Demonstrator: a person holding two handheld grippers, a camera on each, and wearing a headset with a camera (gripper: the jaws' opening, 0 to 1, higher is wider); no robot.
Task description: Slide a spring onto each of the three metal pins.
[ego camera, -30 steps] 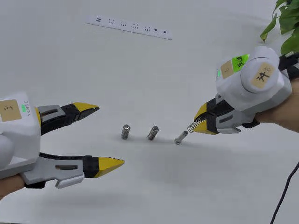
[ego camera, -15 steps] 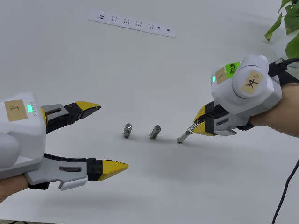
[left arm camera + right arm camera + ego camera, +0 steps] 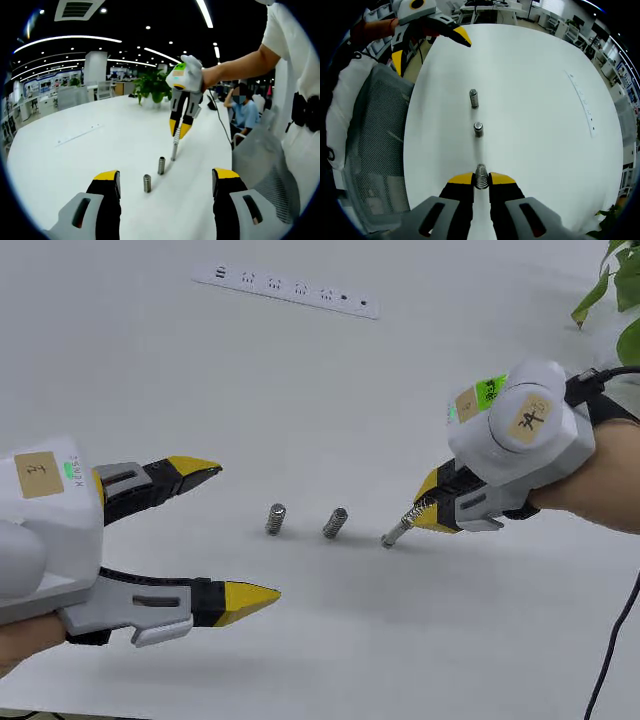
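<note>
Your right gripper (image 3: pixel 425 508) holds a spring (image 3: pixel 412 512) pinched between nearly closed fingers. The spring's lower end meets the top of the third pin (image 3: pixel 392 535), which stands on the white worktop (image 3: pixel 330 390). Beside it in a row, the middle pin (image 3: pixel 335 523) and the end pin (image 3: pixel 276 519) each wear a spring. Your left gripper (image 3: pixel 245 532) hovers near the end pin, fingers spread wide, holding nothing.
</note>
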